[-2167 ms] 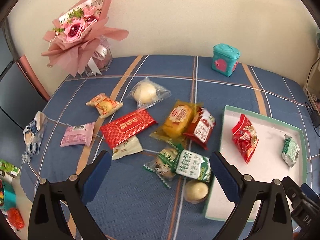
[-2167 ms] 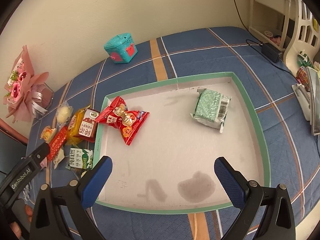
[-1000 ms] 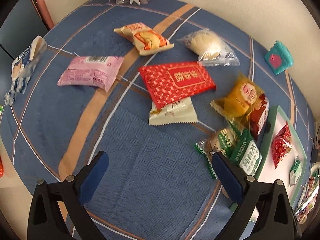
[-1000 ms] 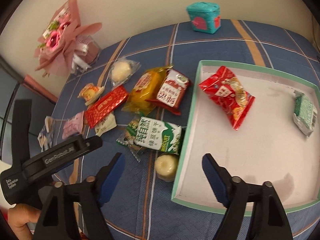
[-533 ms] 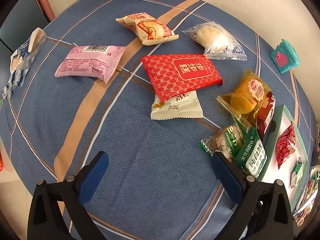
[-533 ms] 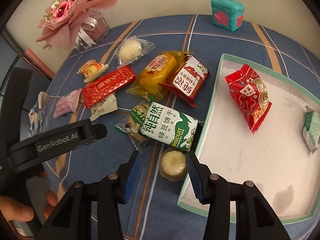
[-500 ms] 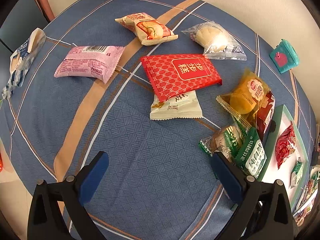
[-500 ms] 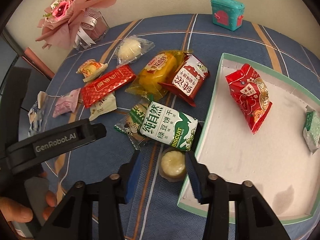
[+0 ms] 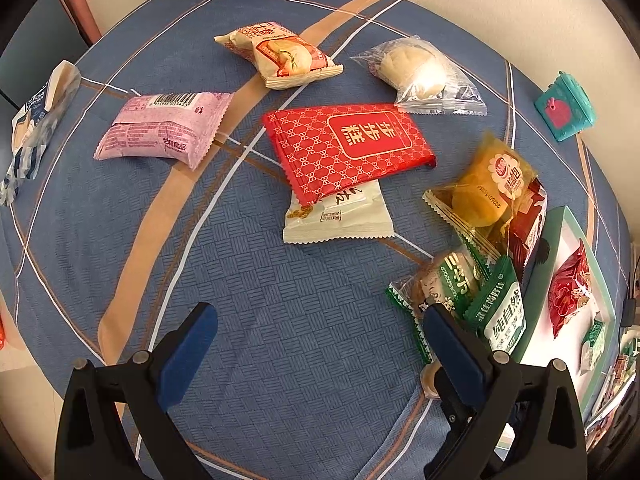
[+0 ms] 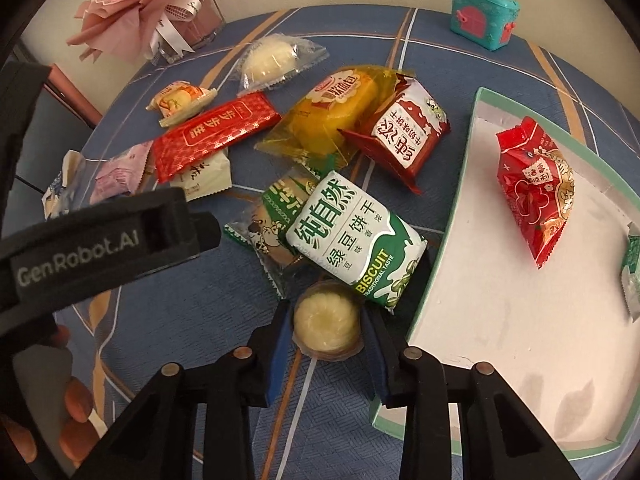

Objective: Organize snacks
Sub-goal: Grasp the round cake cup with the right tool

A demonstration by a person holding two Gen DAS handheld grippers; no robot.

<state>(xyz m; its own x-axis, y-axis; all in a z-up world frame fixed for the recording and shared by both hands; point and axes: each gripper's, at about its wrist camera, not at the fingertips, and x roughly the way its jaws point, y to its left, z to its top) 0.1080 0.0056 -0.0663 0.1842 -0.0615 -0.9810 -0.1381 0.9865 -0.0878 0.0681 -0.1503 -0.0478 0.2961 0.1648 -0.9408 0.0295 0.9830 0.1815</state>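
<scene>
The right gripper (image 10: 326,330) has its jaws closed snug on a small round yellow cake (image 10: 326,322) in a clear shiny cup. The cake sits on the blue woven table (image 9: 300,340), just beside the near corner of the white tray (image 10: 500,320) with its green rim. The left gripper (image 9: 320,344) hangs over bare cloth, jaws wide apart, holding nothing.

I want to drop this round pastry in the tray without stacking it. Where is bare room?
The tray floor is bare between the red packet, the green packet and the near rim. Left of it, around the biscuit pack, is crowded.
</scene>
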